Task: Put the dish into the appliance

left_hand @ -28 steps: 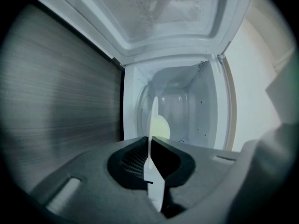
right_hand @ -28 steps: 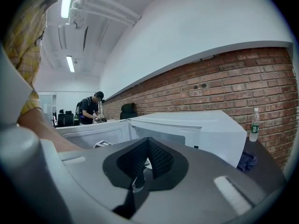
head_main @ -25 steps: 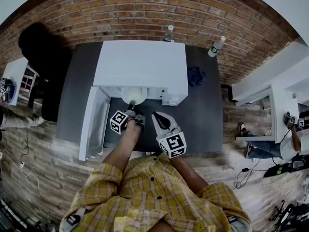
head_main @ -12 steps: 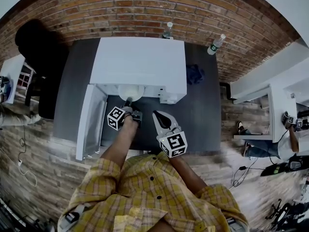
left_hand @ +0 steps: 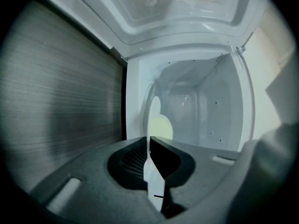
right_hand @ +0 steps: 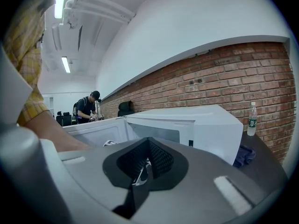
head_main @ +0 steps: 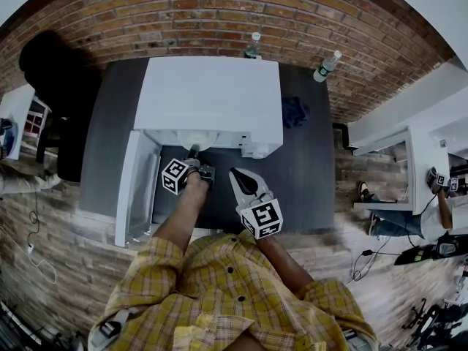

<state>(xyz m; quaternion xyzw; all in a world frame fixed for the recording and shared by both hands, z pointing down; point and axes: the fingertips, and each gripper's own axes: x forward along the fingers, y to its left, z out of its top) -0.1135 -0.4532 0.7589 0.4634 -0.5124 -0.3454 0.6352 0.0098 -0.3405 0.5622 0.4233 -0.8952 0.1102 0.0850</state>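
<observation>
A white microwave (head_main: 212, 101) stands on a dark table (head_main: 307, 174), its door (head_main: 135, 185) swung open to the left. My left gripper (head_main: 194, 154) is shut on the rim of a white dish (head_main: 191, 140), which reaches into the cavity and is mostly hidden under the microwave's top. In the left gripper view the dish (left_hand: 154, 120) stands edge-on between the jaws of the left gripper (left_hand: 152, 171), with the white cavity (left_hand: 201, 111) right ahead. My right gripper (head_main: 235, 175) hovers shut and empty over the table in front of the microwave; in its own view the right gripper (right_hand: 139, 175) has closed jaws.
Two water bottles (head_main: 327, 68) (head_main: 253, 46) stand at the back by the brick wall. A blue cloth (head_main: 295, 113) lies right of the microwave. A black chair (head_main: 55, 72) is at the left, white desks (head_main: 431, 152) at the right. A person (right_hand: 88, 108) works far off.
My left gripper has pushed forward, carrying the dish deeper into the microwave, so less of it shows below the top. The right gripper has barely moved.
</observation>
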